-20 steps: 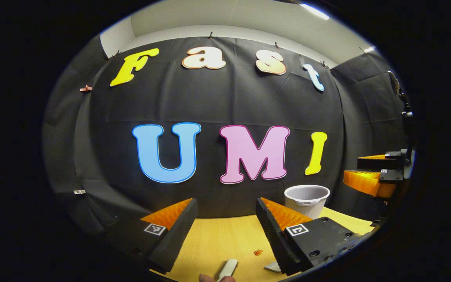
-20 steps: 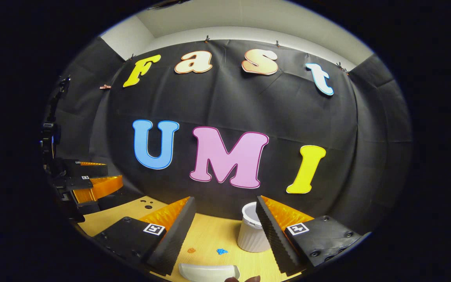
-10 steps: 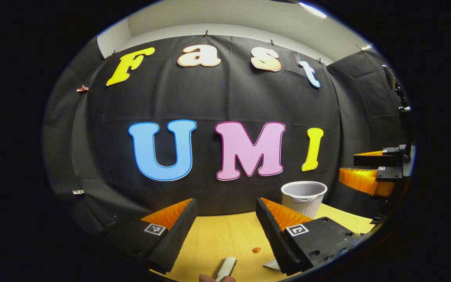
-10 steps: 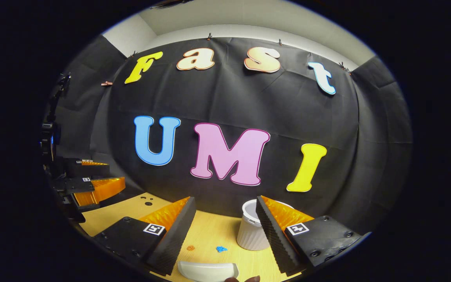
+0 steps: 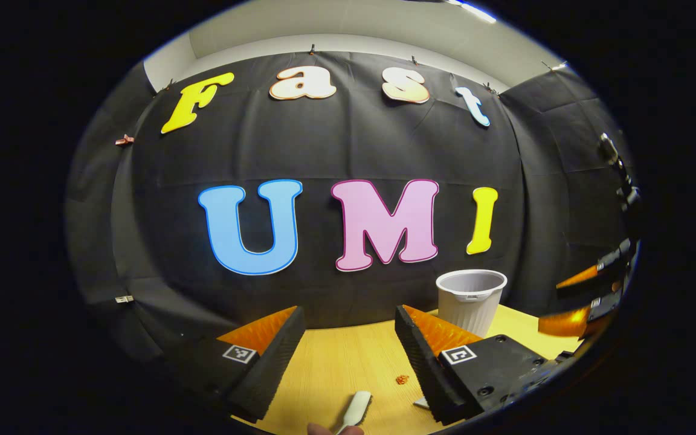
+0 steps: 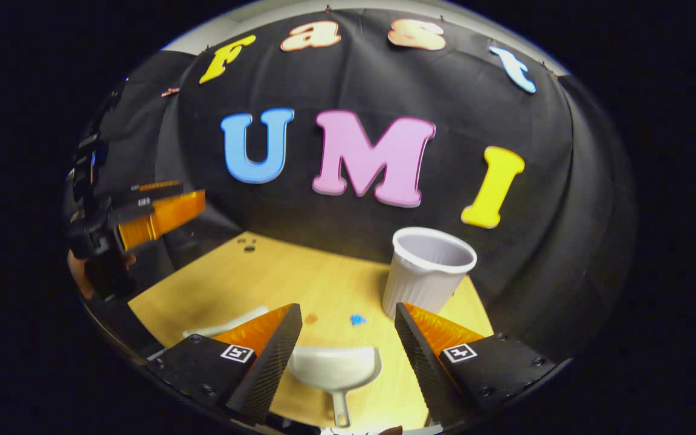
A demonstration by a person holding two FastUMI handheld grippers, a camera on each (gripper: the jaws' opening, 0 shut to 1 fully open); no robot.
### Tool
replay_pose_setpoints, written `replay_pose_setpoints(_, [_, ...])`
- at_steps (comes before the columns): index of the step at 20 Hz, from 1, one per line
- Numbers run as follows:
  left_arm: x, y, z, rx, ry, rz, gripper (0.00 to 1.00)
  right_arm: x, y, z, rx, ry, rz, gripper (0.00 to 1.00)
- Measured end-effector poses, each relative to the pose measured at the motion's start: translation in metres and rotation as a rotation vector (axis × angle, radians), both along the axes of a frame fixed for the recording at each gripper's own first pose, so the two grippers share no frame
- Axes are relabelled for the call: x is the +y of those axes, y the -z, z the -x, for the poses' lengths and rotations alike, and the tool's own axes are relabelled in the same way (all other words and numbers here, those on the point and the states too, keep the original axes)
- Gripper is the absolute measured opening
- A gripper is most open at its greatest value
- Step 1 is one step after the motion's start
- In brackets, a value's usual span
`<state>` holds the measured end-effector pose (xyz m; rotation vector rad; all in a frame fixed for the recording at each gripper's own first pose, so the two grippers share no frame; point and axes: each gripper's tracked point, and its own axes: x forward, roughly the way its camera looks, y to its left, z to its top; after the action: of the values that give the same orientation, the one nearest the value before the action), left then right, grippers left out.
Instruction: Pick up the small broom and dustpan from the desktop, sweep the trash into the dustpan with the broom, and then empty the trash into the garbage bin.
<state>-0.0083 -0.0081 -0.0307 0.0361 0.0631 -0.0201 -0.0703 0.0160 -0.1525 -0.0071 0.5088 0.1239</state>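
Both grippers are hanging above the desktop (image 6: 215, 284) w/ jaws spread wide and nothing between them. The right gripper (image 6: 348, 338) is looking down on the white dustpan (image 6: 336, 368), which is lying flat near the front edge of the desktop, handle pointing to the front edge. The left gripper (image 5: 348, 344) is looking over the small broom (image 5: 355, 408); only the white handle end is showing at the front edge, the brush part I cannot tell.

Risks, as I am judging them:
- The dustpan handle is thin and lying low on the wood. If the right gripper is coming down a bit off-centre, one finger is probably pushing the pan sideways instead of pinching it, maybe toward the trash.
- The broom handle is looking smooth and round, so it may be rolling or slipping out when the jaws are closing.
- The garbage bin (image 6: 426, 272) is a light ribbed cup standing near the back edge, towards the right corner. A sweep going too far, or the right gripper passing close, is likely tipping it.
- The trash bits are small and light, so a fast stroke is maybe flicking them off the desktop.

Count: 2 grippers, 1 broom, 1 dustpan, 1 bin. Trash: 2 pieces in the right gripper view, an orange scrap (image 6: 310, 318) and a blue scrap (image 6: 357, 319), both between dustpan and bin, apart from each other.
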Motion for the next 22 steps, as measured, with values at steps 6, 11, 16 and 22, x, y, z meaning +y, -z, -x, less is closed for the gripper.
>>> replay_pose_setpoints(6, [0.005,0.016,0.01,0.041,-0.012,-0.01,0.94,0.007,0.109,0.056,0.32,-0.047,0.014,0.95])
replay_pose_setpoints(11, [0.018,0.022,0.021,0.071,-0.059,-0.014,0.94,0.012,0.187,0.075,0.512,-0.058,-0.001,0.94])
replay_pose_setpoints(16, [0.032,0.025,0.032,0.09,-0.104,-0.039,0.94,0.005,0.255,0.069,0.62,-0.046,0.041,0.93])
replay_pose_setpoints(22, [0.04,0.032,0.039,0.118,-0.141,-0.046,0.94,0.008,0.293,0.059,0.691,-0.012,0.011,0.9])
